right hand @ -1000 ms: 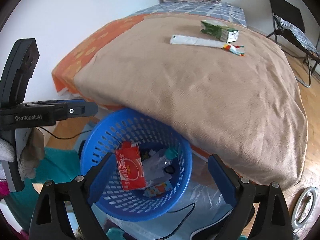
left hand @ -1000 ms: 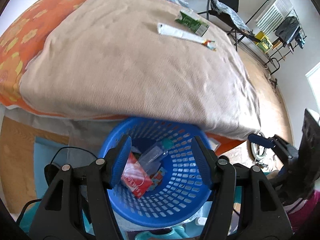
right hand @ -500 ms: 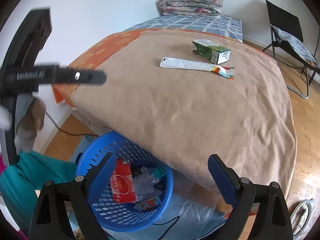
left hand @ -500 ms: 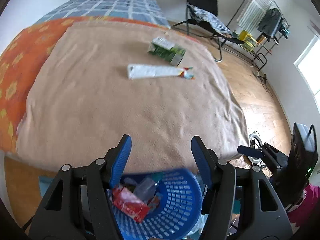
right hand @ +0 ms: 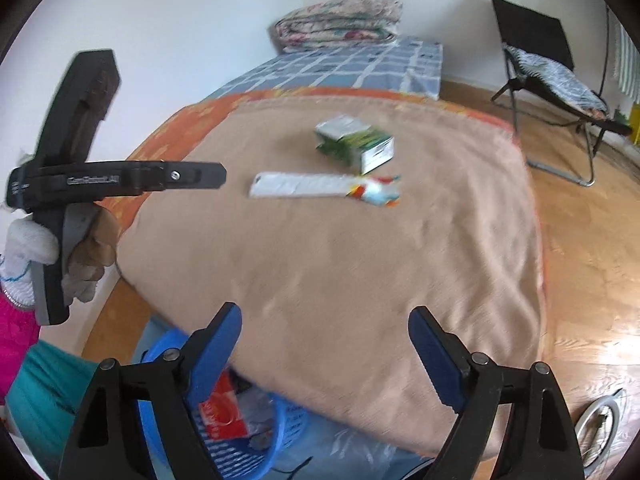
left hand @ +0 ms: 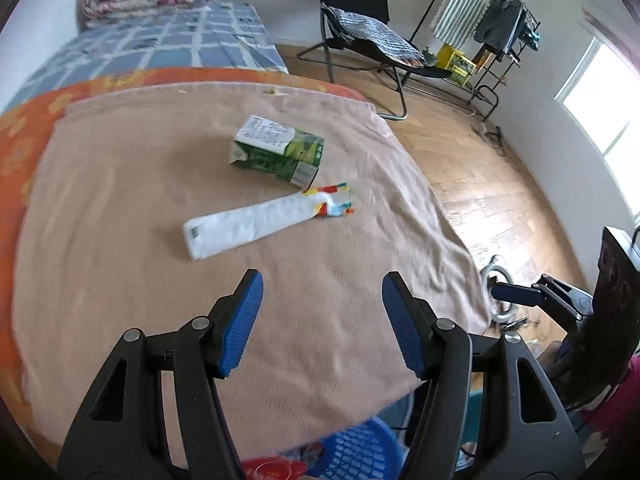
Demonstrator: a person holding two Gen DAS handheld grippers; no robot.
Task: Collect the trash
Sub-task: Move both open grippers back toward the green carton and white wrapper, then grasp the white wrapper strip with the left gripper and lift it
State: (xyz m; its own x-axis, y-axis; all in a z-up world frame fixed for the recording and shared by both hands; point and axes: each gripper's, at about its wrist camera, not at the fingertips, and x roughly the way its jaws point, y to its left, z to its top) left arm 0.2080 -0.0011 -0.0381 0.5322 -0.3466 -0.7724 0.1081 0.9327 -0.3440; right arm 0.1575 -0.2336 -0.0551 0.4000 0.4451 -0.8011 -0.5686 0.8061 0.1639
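A green carton [left hand: 279, 153] [right hand: 357, 146] lies on its side on the tan blanket [left hand: 140, 248] [right hand: 340, 260], and a long white wrapper [left hand: 256, 224] [right hand: 316, 186] with a colourful end lies just in front of it. My left gripper [left hand: 322, 298] hovers over the blanket short of the wrapper, open and empty. My right gripper [right hand: 325, 330] is near the bed's front edge, its jaws wide and closing a little with nothing between them. Below the edge, the blue basket [left hand: 360, 448] [right hand: 264, 428] holds a red packet [right hand: 222, 412] and other trash.
A folded quilt [right hand: 340, 20] sits at the bed's far end. A black folding chair [left hand: 360, 28] and a clothes rack [left hand: 492, 24] stand on the wooden floor to the right. A gloved hand [right hand: 28, 252] holds the left gripper's handle.
Both grippers have risen from over the blue basket and moved forward over the bed. The carton and wrapper now look nearer. The basket has slipped to the bottom edge of both views.
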